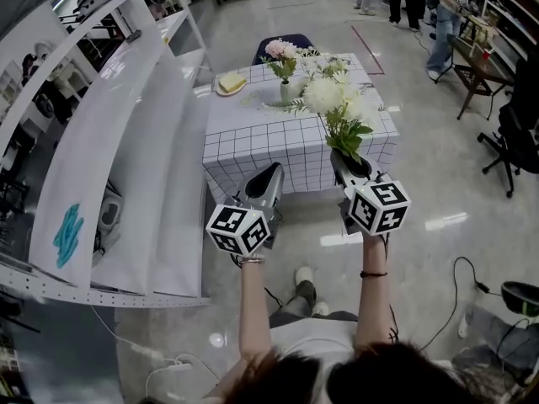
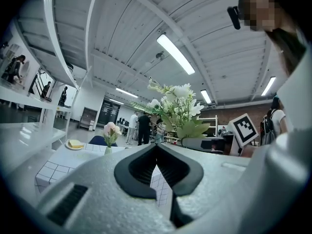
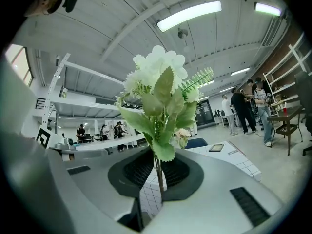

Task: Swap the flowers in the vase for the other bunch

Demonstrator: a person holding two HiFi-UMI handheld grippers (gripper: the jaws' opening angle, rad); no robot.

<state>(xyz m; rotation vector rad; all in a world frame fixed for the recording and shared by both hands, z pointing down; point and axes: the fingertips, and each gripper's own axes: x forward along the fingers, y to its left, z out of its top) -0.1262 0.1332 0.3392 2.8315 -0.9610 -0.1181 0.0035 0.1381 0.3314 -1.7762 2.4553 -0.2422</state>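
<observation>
A small white vase (image 1: 286,91) with pink flowers (image 1: 280,50) stands on the checked table (image 1: 253,141). My right gripper (image 1: 339,160) points level toward the table's front edge and is shut on the stem of a white bunch with green leaves (image 1: 335,103). In the right gripper view the thin stem (image 3: 158,172) is pinched between the jaws (image 3: 158,165) and the blooms (image 3: 158,79) rise above them. My left gripper (image 1: 271,173) is beside it, shut and empty. In the left gripper view the jaws (image 2: 156,147) meet, with the vase (image 2: 108,150) beyond them and the white bunch (image 2: 178,106) to the right.
A plate with a yellow block (image 1: 230,82) lies at the table's far left. A blue chair (image 1: 282,42) stands behind the table. White shelving (image 1: 126,141) runs along the left. A black chair (image 1: 514,133) and several people (image 1: 442,15) are at the right and back.
</observation>
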